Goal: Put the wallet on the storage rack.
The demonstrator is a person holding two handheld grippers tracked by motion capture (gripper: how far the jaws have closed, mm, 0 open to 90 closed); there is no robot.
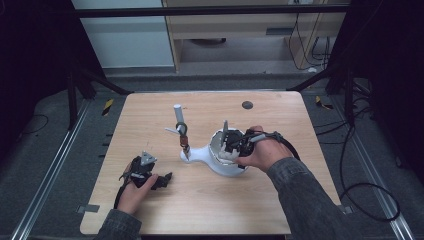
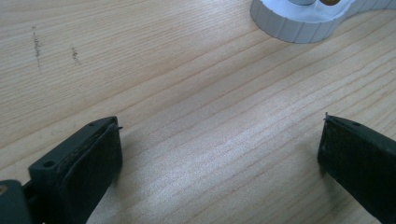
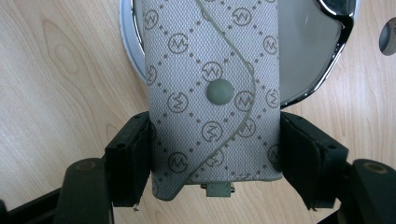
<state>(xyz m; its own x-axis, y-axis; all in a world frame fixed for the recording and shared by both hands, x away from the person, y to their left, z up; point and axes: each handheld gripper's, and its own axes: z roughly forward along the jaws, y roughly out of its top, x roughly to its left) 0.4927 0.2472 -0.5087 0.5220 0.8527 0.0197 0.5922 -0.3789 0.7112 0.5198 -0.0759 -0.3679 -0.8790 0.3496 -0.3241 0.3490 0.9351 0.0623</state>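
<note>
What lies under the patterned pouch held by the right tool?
Under the pouch sits a white dish with a chrome rim, on the wooden table. The pouch covers the dish's middle, so anything there is hidden.

Pouch (image 3: 212,98): pale grey fabric, dotted diamond lattice, circled-M logos, grey snap. Stand (image 1: 222,162): white, chrome-rimmed bowl. Table (image 1: 150,122): light wood grain. Jaws: black.

A square, light-wood table (image 1: 150,115) with rounded corners stood on a dark grey carpeted floor (image 1: 45,145). Silver metal rails (image 1: 47,177) ran along the floor on both sides of it. Black frame struts (image 1: 100,80) slanted down near the far corners. Beyond stood a pale wooden cabinet (image 1: 230,25) and a white panel (image 1: 125,35). Black cables (image 1: 360,200) looped over the floor at the right, and the edges of the room lay in shadow.
</note>
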